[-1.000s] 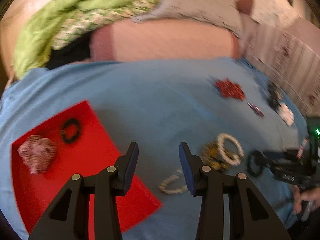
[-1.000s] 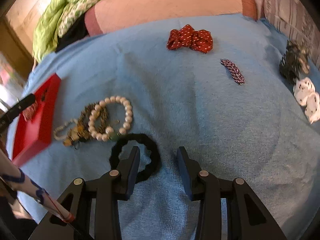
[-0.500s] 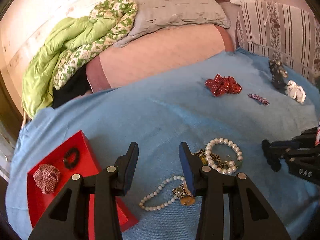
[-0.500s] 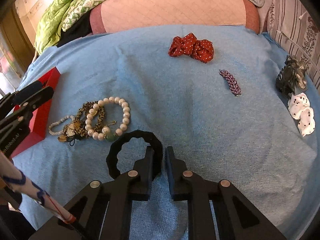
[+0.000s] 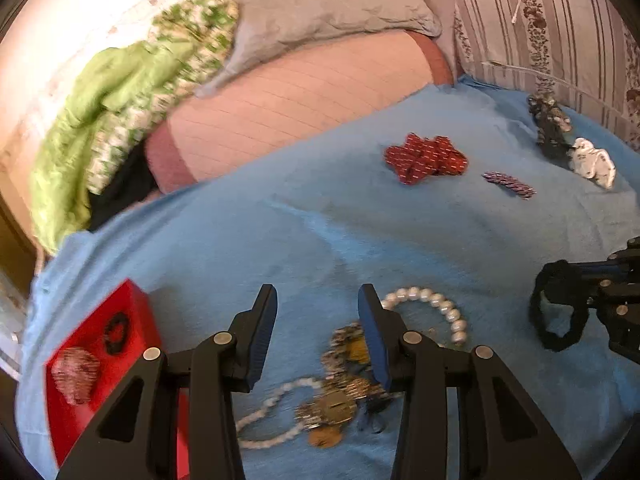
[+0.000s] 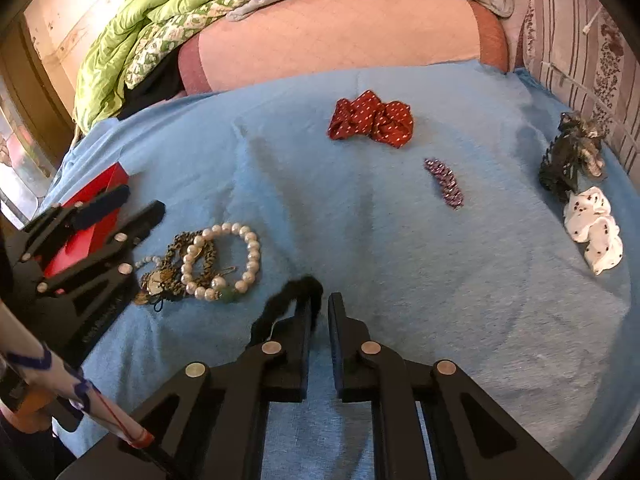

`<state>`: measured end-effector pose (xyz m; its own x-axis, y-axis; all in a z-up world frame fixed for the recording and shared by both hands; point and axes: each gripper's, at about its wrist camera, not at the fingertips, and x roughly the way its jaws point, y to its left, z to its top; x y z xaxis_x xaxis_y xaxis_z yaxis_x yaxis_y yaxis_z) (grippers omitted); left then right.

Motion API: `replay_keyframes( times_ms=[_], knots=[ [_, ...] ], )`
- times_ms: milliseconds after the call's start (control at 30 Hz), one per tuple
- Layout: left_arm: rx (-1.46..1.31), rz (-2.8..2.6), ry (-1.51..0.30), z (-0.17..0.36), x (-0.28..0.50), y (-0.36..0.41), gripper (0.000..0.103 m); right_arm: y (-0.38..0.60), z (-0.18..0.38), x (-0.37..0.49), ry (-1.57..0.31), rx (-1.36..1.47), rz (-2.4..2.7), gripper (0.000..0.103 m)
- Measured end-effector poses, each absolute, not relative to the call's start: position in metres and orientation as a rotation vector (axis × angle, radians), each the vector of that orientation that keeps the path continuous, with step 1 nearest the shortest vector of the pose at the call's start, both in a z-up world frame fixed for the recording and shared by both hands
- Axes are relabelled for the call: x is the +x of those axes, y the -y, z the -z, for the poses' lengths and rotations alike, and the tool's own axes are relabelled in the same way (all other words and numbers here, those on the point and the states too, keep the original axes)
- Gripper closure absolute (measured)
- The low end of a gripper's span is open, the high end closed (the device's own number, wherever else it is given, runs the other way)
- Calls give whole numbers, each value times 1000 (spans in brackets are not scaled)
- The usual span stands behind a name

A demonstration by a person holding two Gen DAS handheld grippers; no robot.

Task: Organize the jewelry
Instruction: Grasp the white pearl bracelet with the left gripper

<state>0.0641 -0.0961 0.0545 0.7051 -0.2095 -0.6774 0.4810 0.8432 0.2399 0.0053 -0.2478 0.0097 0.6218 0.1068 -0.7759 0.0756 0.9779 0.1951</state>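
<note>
My right gripper (image 6: 323, 307) is shut on a black hair tie (image 6: 288, 304) and holds it lifted off the blue bedspread; the tie also hangs from it in the left wrist view (image 5: 558, 308). My left gripper (image 5: 316, 312) is open and empty, above a pile of a pearl bracelet (image 5: 432, 306), a leopard scrunchie (image 5: 344, 340) and a beaded necklace (image 5: 272, 404). The red tray (image 5: 132, 308) at lower left holds a black ring-shaped tie (image 5: 117, 328) and a red-white scrunchie (image 5: 76, 368).
A red dotted scrunchie (image 6: 372, 120), a purple clip (image 6: 444, 182), a dark claw clip (image 6: 568, 156) and a white dotted scrunchie (image 6: 596, 232) lie on the bedspread. Pillows and a green blanket (image 6: 132, 52) are at the back.
My right gripper closed on the black hair tie and lifted it off the bedspread. My left gripper swung right from over the tray towards the bracelet pile.
</note>
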Motion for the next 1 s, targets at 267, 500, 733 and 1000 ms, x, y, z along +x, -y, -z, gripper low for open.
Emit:
replay_keyframes(
  times_ms=[267,500,733,1000],
  knots=[
    [243,509,-883,-46,97,71,63,268,-8,5,-905,343,-57,93],
    [366,536,-916,-25,93,100,62,276,-10,3,-895,383,-73,93],
    [502,551,-896,-15,95,134,93,280,-9,0,-897,394,-80,93],
    [481,470,-760,-43,74,120,94,267,-8,5,-928,370,-142,92]
  ],
)
